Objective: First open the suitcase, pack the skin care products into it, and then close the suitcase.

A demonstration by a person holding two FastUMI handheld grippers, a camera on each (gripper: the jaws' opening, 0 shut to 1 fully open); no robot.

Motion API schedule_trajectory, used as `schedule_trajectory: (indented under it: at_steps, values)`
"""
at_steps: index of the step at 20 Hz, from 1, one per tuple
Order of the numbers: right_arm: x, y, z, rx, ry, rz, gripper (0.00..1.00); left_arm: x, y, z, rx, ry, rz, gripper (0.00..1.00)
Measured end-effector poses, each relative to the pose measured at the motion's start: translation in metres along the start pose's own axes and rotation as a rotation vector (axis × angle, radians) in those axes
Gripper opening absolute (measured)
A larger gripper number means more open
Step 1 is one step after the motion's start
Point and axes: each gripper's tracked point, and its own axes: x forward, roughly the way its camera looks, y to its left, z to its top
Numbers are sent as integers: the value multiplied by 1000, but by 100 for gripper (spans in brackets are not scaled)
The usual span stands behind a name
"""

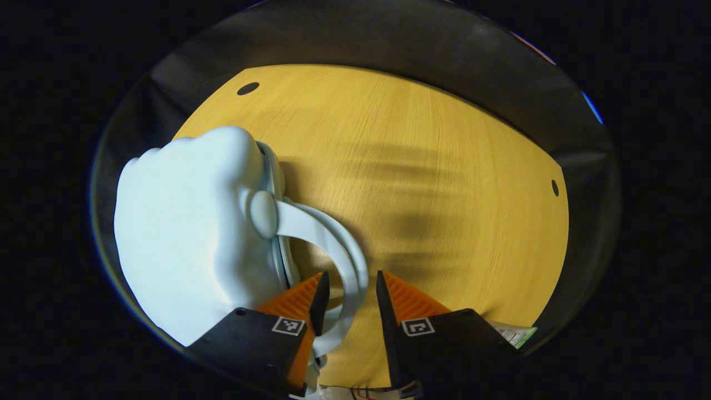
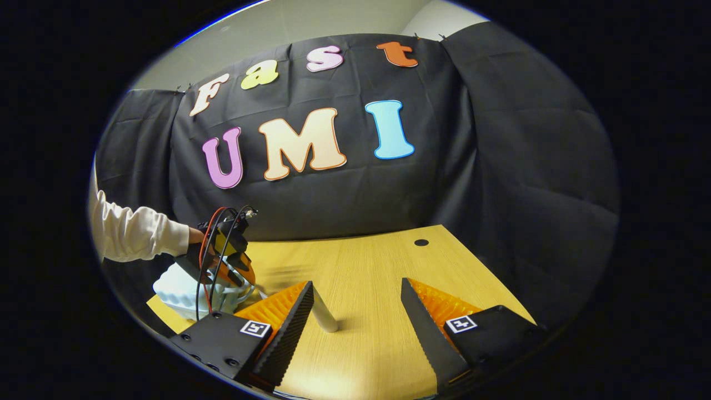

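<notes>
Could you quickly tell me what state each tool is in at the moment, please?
Left tool: open, its fingers either side of the suitcase handle, not pressing on it.
Right tool: open, holding nothing, above the table.
</notes>
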Motion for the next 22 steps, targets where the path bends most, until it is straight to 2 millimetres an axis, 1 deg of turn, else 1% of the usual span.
schedule_trajectory:
  at_steps: [1,2,3,5,6,7,10,11,17,20,22]
  values:
    - [0,-1,-2,2,3,-4,98,2,2,1,3,2,8,42]
    - [0,-2,-1,3,3,-8,98,4,5,2,6,4,16,41]
    - [-1,-4,-1,3,1,-11,98,6,6,2,8,7,19,30]
    - [-2,-5,0,0,-2,-15,98,9,6,1,11,18,22,24]
    - [-3,-5,0,-3,-2,-16,98,12,6,1,12,23,23,26]
    - [-3,-5,-1,-5,-1,-16,98,15,6,0,13,29,24,23]
    - [-5,-4,-3,-16,6,-16,98,21,3,-2,4,46,18,21]
    - [-5,-4,-3,-20,7,-16,98,24,2,-3,5,51,19,19]
    - [-11,-3,-3,-21,0,-15,98,22,0,0,-33,44,-15,4]
    - [-13,1,-3,-24,0,-8,98,18,-1,3,-21,22,-21,1]
    - [-14,4,-1,-31,-5,1,98,15,-6,5,-28,3,-38,1]
